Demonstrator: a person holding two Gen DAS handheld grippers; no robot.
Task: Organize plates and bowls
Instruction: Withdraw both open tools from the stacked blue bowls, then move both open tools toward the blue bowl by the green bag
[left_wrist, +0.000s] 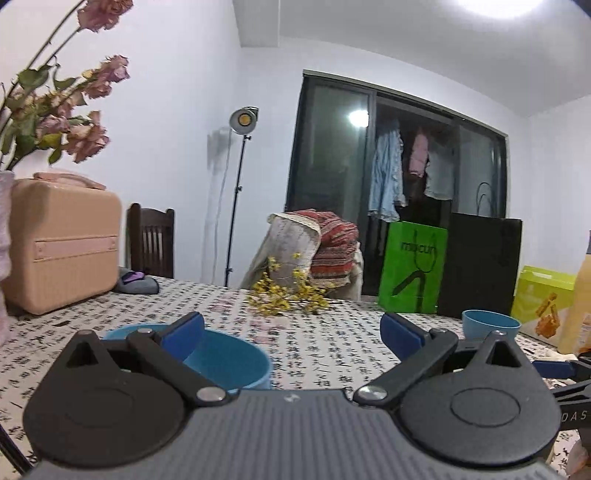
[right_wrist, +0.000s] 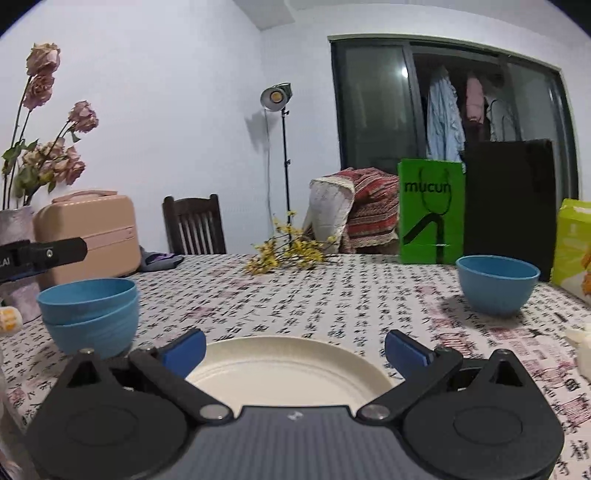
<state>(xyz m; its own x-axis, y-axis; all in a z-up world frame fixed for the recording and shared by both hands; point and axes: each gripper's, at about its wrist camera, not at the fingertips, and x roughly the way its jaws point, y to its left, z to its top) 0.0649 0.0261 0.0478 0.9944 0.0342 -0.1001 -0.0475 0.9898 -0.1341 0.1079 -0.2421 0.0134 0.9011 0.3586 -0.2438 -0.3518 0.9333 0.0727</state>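
Two blue bowls are nested in a stack (right_wrist: 90, 315) at the table's left; in the left wrist view the stack (left_wrist: 225, 360) lies under the left fingertip. My left gripper (left_wrist: 291, 330) is open and empty just above and right of it. A single blue bowl (right_wrist: 496, 288) stands at the right, also showing in the left wrist view (left_wrist: 489, 325). A cream plate (right_wrist: 291, 371) lies flat on the table between the open jaws of my right gripper (right_wrist: 295, 349), which holds nothing. The left gripper's side (right_wrist: 44, 254) shows at the left edge.
A patterned tablecloth (right_wrist: 332, 295) covers the table. A peach case (right_wrist: 92, 232), a vase of dried roses (right_wrist: 18, 236), yellow flowers (right_wrist: 288, 253), a green bag (right_wrist: 430, 212), a black bag (right_wrist: 509, 203) and a yellow-green box (right_wrist: 574, 247) stand along the back.
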